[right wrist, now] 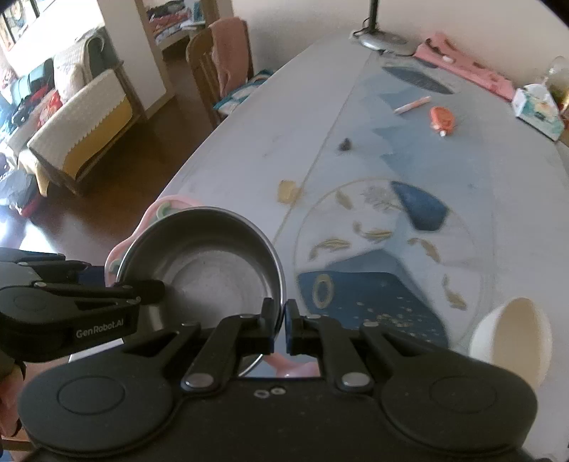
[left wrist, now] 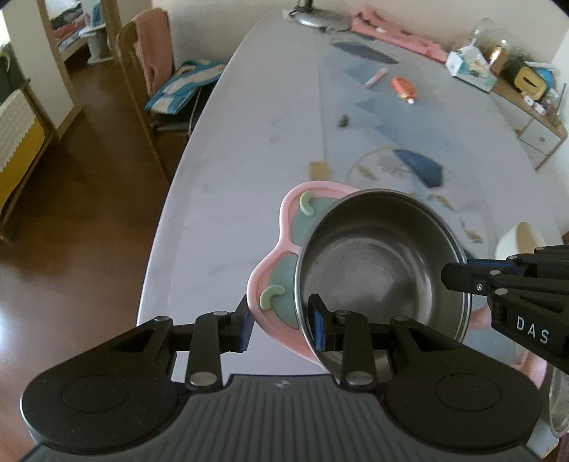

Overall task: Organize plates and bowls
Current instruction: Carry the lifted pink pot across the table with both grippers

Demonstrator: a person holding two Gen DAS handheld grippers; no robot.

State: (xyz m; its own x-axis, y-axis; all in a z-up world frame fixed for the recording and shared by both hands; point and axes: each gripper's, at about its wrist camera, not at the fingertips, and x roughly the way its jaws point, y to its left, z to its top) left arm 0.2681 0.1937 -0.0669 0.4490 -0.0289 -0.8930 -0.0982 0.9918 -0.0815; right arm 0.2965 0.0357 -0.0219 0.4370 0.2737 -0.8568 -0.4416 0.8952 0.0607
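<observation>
A steel bowl (left wrist: pixel 377 263) (right wrist: pixel 213 270) sits tilted in a pink divided plate (left wrist: pixel 284 213) (right wrist: pixel 177 199), and both are held just above the table. My left gripper (left wrist: pixel 281 327) (right wrist: pixel 156 288) is shut across the near side, with one finger outside the pink plate's rim and the other inside the bowl's wall. My right gripper (right wrist: pixel 281 327) (left wrist: pixel 455 280) is shut on the bowl's thin rim at the opposite side. A cream bowl (right wrist: pixel 512 337) (left wrist: pixel 522 241) stands on the table to the right. Beside it lies a clear round plate (right wrist: pixel 391 248) with gold fish marks.
The long white table (left wrist: pixel 249 142) drops off to wooden floor on the left, where a chair (left wrist: pixel 142 71) stands. Farther back lie an orange tube (left wrist: pixel 403 89), a pink pen (left wrist: pixel 375 78), a tissue box (left wrist: pixel 469 69) and a lamp base (left wrist: pixel 313 17).
</observation>
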